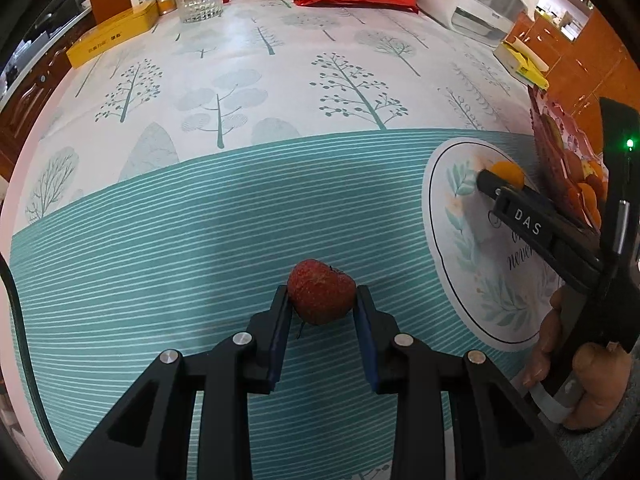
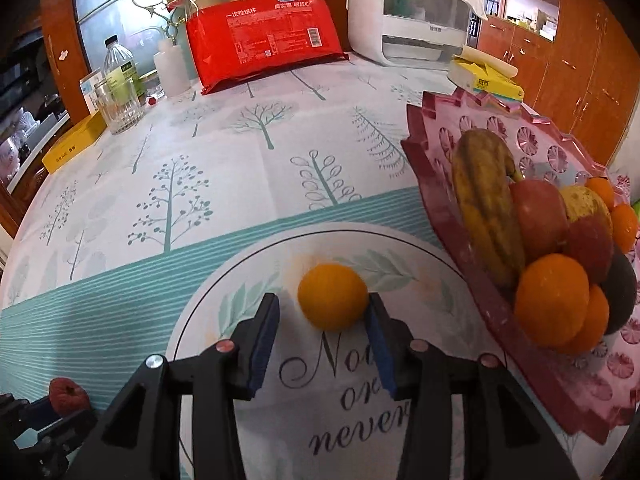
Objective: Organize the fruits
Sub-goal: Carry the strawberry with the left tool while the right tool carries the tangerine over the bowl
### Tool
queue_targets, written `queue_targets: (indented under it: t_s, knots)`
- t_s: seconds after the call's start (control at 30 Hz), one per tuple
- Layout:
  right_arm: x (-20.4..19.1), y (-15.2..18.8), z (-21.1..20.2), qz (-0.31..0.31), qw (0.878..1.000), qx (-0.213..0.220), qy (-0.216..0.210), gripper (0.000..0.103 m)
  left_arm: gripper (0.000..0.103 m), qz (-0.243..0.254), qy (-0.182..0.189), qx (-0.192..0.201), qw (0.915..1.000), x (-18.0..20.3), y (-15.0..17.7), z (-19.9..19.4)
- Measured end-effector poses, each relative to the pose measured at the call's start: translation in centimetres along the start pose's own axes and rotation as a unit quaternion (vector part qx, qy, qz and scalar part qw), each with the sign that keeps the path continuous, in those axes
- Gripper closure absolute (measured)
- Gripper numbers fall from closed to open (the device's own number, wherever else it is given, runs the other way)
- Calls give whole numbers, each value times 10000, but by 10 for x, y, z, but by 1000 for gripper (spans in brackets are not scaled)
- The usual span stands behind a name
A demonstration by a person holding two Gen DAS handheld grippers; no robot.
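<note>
Desk (image 2: 248,184) fills the room's middle, under a cloth w/ pale tree prints at the back and a teal striped band at the front. Wood cabinets (image 2: 580,60) run along the right wall, shelves above.

Back of desk, largest first: white appliance (image 2: 404,20) w/ a cloth draped over it, red pack of paper cups (image 2: 264,36), yellow flat box (image 2: 70,144) at the left edge, clear bottle (image 2: 120,68), ribbed glass (image 2: 118,106), white plastic bottle (image 2: 172,66). Yellow notepad stack (image 2: 486,76) sits by the right edge.

Pink cut-glass fruit tray (image 2: 448,184) stands front right, tilted up in view, heaped w/ a banana (image 2: 484,200), red apples (image 2: 540,216) and several oranges (image 2: 552,300). It crowds just beside the right tool on that side.

Round placemat (image 2: 256,280), white w/ leaf print and script lettering, lies on the teal band next to the tray.

Right tool (image 2: 324,308): a small orange (image 2: 333,297) sits on the placemat between its fingers; the right pad touches it, the left pad shows a gap, so not clamped.

Left tool (image 1: 322,300): shut on a small red wrinkled fruit (image 1: 322,291) low over the teal stripes, well left of the placemat. Nothing else near it.
</note>
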State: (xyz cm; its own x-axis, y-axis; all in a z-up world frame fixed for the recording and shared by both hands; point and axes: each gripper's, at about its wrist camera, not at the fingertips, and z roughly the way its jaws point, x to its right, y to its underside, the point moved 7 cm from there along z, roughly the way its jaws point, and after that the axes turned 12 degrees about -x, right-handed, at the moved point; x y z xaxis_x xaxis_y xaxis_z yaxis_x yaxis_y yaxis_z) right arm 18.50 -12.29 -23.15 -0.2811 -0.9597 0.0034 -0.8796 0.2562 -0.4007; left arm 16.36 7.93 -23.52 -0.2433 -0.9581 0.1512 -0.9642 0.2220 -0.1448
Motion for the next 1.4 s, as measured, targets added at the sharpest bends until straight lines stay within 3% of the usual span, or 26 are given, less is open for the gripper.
queue_targets:
  t_s: [0.23, 0.4, 0.63, 0.77, 1.1, 1.4]
  knots:
    - [-6, 8, -5, -348, 9990, -171, -239, 71, 73, -46, -39, 92, 9999, 8, 2, -9]
    - [-19, 24, -27, -752, 9931, -339, -833, 71, 73, -155, -115, 177, 9997, 15, 7, -21]
    - [-21, 40, -78, -1547, 9719, -558, -1683, 71, 73, -566, -176, 346, 9976, 41, 20, -49]
    - [2, 38, -112, -1855, 9599, -588, -2018, 71, 73, -703, -163, 361, 9967, 69, 22, -60]
    - [76, -4, -175, -2344, 9513, -137, -1999, 71, 73, -604, 42, 919, 9939, 172, -10, -112]
    - [148, -46, -168, -2300, 9591, -151, -1643, 70, 73, -416, -84, 1090, 9931, 249, -47, -126]
